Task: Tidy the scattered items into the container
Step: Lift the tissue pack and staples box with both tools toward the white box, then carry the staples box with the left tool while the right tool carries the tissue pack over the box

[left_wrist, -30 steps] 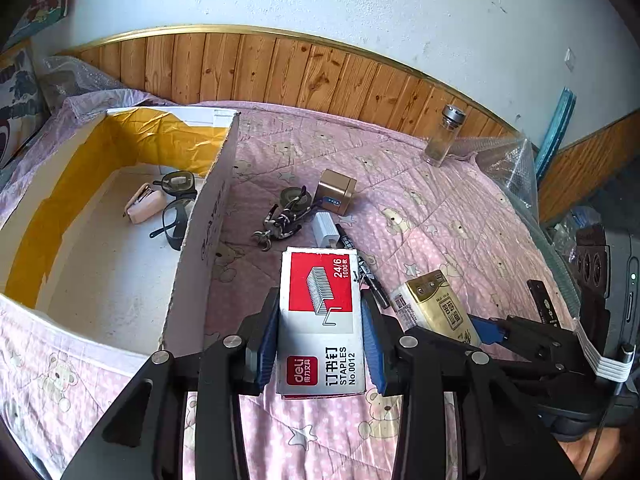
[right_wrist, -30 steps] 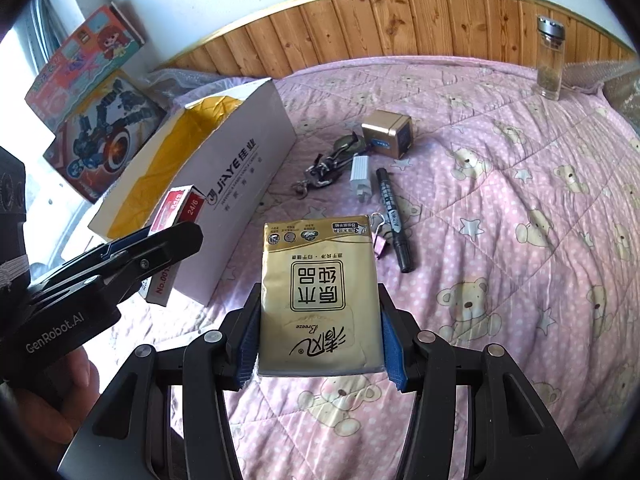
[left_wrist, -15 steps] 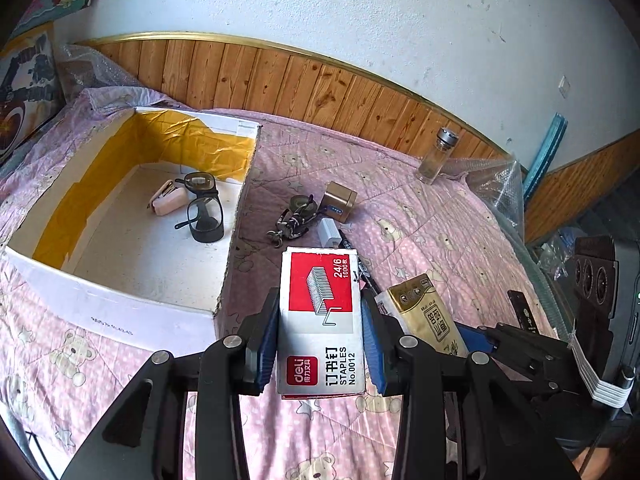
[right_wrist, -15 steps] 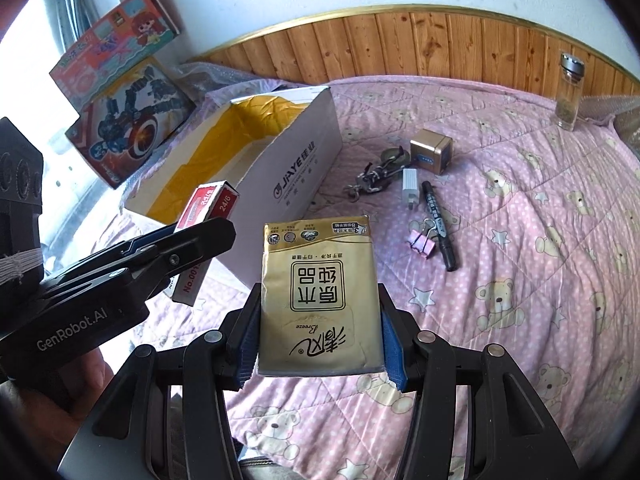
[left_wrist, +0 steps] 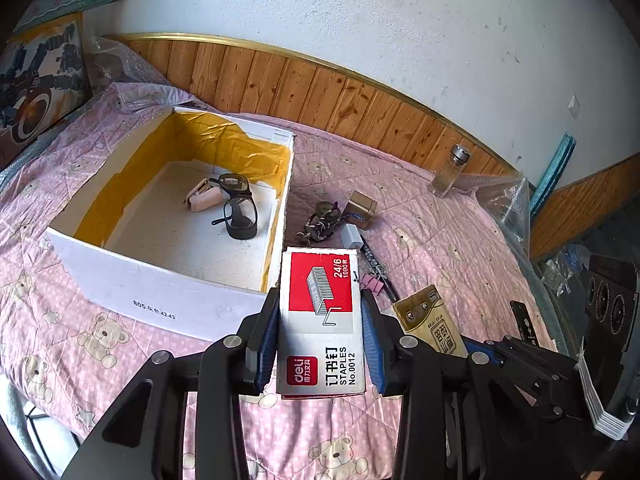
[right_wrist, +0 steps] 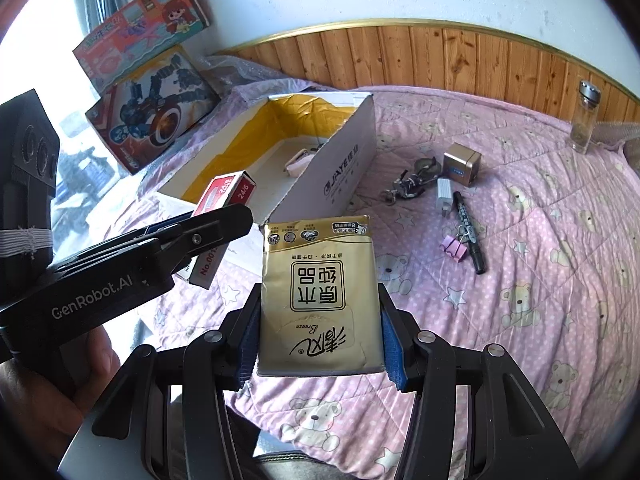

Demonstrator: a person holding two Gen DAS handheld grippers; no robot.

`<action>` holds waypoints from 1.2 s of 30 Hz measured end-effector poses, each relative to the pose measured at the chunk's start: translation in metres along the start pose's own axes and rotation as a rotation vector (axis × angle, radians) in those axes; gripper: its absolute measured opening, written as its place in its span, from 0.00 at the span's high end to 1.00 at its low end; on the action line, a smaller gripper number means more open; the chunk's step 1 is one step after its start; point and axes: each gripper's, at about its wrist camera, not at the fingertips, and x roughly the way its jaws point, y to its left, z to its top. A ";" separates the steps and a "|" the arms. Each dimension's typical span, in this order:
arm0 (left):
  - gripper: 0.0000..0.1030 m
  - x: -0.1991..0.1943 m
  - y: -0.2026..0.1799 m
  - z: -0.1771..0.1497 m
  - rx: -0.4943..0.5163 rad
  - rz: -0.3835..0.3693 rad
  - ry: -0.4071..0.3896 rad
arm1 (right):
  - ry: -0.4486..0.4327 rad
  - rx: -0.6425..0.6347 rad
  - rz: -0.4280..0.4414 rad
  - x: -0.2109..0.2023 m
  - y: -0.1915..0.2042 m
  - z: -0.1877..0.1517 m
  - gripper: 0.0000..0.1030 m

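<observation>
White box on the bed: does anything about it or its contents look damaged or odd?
The white box has a ragged, torn top edge on its yellow-lined far wall, so it looks roughly cut open. Inside, the glasses and a small pink case lie loose on the floor. Nothing looks spilled.

This looked like a home bedroom; a pink teddy-bear quilt [right_wrist: 540, 248] covered the bed; wooden wainscoting [left_wrist: 304, 84] lined the wall; toy boxes [right_wrist: 148, 108] leaned alongside.

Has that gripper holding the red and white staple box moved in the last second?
Yes. The left gripper, shut on the red and white staple box, has pulled back and up: the white cardboard box now sits farther off and shows whole.
</observation>
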 end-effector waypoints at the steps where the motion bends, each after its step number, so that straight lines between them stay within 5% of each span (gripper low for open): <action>1: 0.62 -0.002 0.002 0.000 -0.005 -0.001 -0.002 | -0.001 -0.005 0.001 0.000 0.003 0.000 0.48; 36: 0.63 -0.022 0.090 0.058 -0.135 0.112 -0.024 | -0.006 -0.092 0.118 0.036 0.065 0.071 0.48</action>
